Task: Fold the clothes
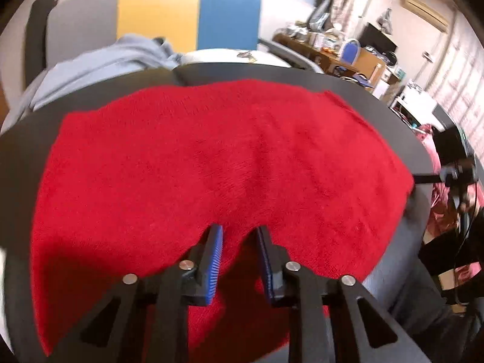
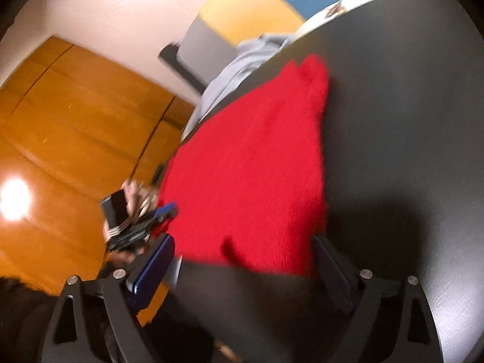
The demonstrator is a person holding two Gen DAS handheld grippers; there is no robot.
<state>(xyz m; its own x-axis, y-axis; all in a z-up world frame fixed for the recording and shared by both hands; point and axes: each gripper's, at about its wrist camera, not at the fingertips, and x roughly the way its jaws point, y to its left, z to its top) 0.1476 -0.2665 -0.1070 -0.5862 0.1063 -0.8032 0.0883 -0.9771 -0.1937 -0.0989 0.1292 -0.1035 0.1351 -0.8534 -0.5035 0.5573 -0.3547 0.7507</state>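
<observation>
A red knitted garment [image 1: 211,157] lies spread on the dark table [image 1: 272,75]. My left gripper [image 1: 239,236] sits at its near edge with a fold of the red cloth between the blue pads [image 1: 215,251], jaws narrowed on it. In the right wrist view the same garment [image 2: 251,163] lies on the table [image 2: 408,121]. My right gripper [image 2: 245,251] is open wide, its fingers [image 2: 154,263] either side of the garment's near edge. The left gripper shows there at the garment's left edge [image 2: 163,211].
A light blue garment [image 1: 99,60] lies at the table's far left edge. A yellow and blue panel [image 1: 187,12] stands behind. A cluttered desk [image 1: 341,48] is at the far right. Wooden floor [image 2: 60,127] lies left of the table.
</observation>
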